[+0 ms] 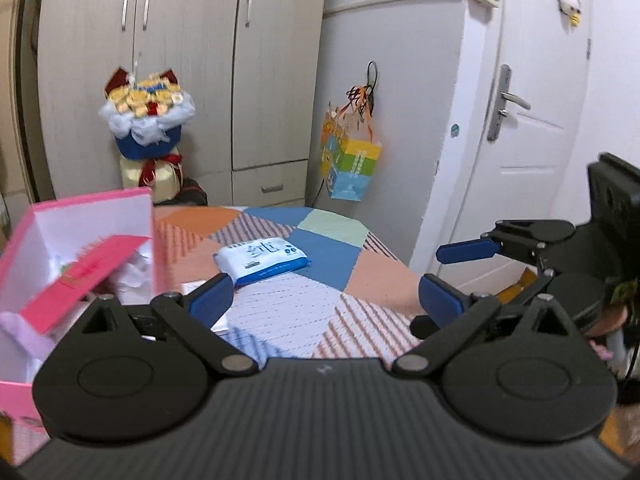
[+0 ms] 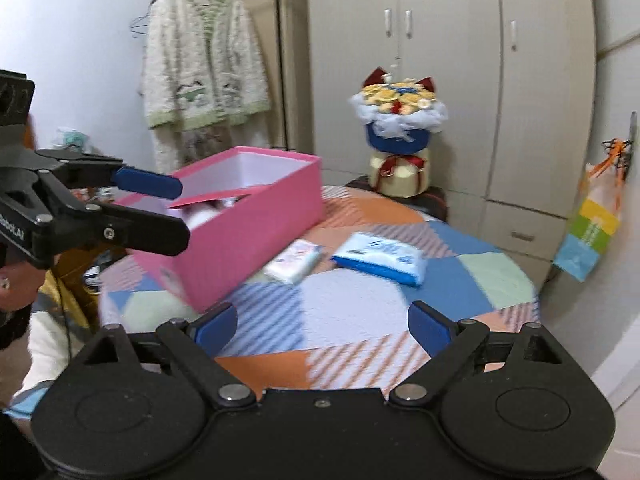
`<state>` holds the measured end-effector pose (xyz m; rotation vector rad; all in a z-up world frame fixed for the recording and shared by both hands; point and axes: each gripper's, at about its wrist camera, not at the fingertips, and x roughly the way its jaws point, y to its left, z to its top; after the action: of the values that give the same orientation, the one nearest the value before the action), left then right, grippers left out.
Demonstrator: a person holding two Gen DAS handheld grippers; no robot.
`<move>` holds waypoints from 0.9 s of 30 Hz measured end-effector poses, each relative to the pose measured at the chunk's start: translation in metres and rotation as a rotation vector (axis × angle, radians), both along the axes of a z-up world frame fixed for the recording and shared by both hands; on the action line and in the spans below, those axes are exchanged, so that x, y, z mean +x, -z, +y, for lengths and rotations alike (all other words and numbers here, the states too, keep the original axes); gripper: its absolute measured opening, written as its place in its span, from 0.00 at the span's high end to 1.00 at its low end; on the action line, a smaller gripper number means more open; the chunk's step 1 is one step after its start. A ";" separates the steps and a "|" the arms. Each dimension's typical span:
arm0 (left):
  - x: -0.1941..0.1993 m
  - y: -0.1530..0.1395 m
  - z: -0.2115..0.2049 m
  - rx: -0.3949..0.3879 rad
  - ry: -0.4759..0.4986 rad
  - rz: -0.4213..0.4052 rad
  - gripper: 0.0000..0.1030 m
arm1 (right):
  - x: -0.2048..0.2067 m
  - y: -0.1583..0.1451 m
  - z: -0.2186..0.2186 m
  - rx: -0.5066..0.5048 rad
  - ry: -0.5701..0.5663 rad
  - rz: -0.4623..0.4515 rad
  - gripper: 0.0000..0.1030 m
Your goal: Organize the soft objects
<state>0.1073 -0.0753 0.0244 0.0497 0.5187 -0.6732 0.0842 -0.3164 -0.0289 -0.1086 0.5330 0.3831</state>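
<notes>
1. Both sets of jaws stand spread wide with nothing between them: the left gripper (image 1: 326,294) and the right gripper (image 2: 322,326) each hang over the patchwork tabletop (image 2: 352,316), touching no object.
2. The pink box (image 2: 256,216) serves as the landmark. It sits open-topped, with soft white items and a red flap inside, so it looks like the collecting bin.
3. Just beside the pink box's long side lies a small white tissue pack (image 2: 294,260). On that pack's far side from the box lies a blue tissue pack (image 2: 380,258), flat on the tabletop.
4. Both packs lie loose and outside the box, probably waiting to be put in.
5. The wide spread suits the blue pack's broad, squashy body.
</notes>
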 end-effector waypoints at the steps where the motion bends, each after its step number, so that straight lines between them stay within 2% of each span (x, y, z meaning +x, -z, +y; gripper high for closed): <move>1: 0.009 0.004 -0.004 -0.012 -0.003 0.022 0.04 | 0.006 0.003 -0.001 -0.017 0.005 -0.013 0.08; 3: 0.030 0.013 -0.013 -0.028 -0.016 0.075 0.04 | 0.018 0.009 -0.001 -0.058 0.009 -0.038 0.08; 8: 0.083 0.034 -0.031 -0.054 -0.087 0.143 0.06 | 0.060 0.025 -0.001 -0.101 -0.040 -0.021 0.08; 11: 0.113 0.046 -0.041 -0.053 -0.150 0.144 0.10 | 0.088 0.033 -0.002 -0.075 -0.066 0.001 0.08; 13: 0.133 0.055 -0.048 -0.038 -0.206 0.172 0.14 | 0.109 0.039 -0.003 -0.044 -0.068 0.030 0.08; 15: 0.151 0.062 -0.053 -0.057 -0.241 0.205 0.14 | 0.127 0.045 -0.002 -0.032 -0.078 0.048 0.09; 17: 0.163 0.068 -0.054 -0.083 -0.295 0.232 0.14 | 0.144 0.053 0.000 -0.049 -0.087 0.058 0.09; 20: 0.179 0.079 -0.055 -0.102 -0.382 0.264 0.14 | 0.163 0.064 0.004 -0.126 -0.102 0.052 0.09; 24: 0.198 0.096 -0.056 -0.099 -0.439 0.317 0.15 | 0.184 0.068 0.000 -0.087 -0.128 0.077 0.09; 26: 0.205 0.102 -0.057 -0.079 -0.502 0.314 0.25 | 0.193 0.069 -0.003 -0.074 -0.135 0.073 0.09; 27: 0.210 0.105 -0.057 -0.073 -0.526 0.320 0.26 | 0.199 0.071 -0.004 -0.074 -0.132 0.078 0.09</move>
<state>0.3176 -0.1323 -0.0805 -0.2602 0.7782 -0.1813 0.2830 -0.3200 -0.1002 -0.2012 0.6194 0.4984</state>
